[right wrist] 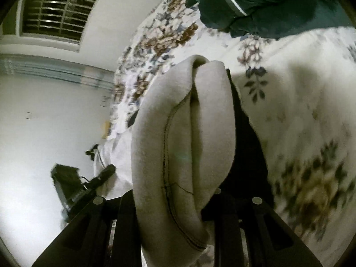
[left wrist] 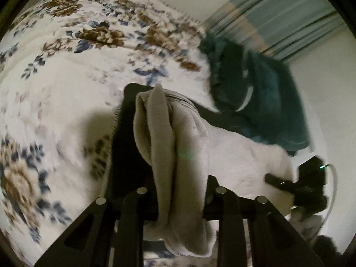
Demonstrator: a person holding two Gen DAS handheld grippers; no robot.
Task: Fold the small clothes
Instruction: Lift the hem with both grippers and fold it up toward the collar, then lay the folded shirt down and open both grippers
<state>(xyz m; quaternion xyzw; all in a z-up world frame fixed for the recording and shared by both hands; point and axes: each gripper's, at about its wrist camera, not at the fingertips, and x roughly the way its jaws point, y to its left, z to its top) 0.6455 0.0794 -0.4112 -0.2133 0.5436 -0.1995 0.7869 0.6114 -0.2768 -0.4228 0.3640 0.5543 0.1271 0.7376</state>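
Note:
A small beige fleece garment [left wrist: 173, 155] is pinched in my left gripper [left wrist: 153, 93], bunched in thick folds between the black fingers and hanging toward the camera. My right gripper [right wrist: 213, 71] is shut on another edge of the same beige garment [right wrist: 182, 146], whose stitched hem curves down the left fold. Both grippers hold it lifted above the floral bedspread [left wrist: 66, 77]. The right gripper [left wrist: 296, 184] shows at the lower right of the left wrist view, and the left gripper [right wrist: 98, 180] at the lower left of the right wrist view.
A dark teal fleece garment [left wrist: 262, 93] with a white stripe lies on the bedspread beyond the grippers; it also shows in the right wrist view [right wrist: 278, 6]. A striped curtain [left wrist: 278, 15], white walls and a barred window [right wrist: 55, 11] surround the bed [right wrist: 311, 111].

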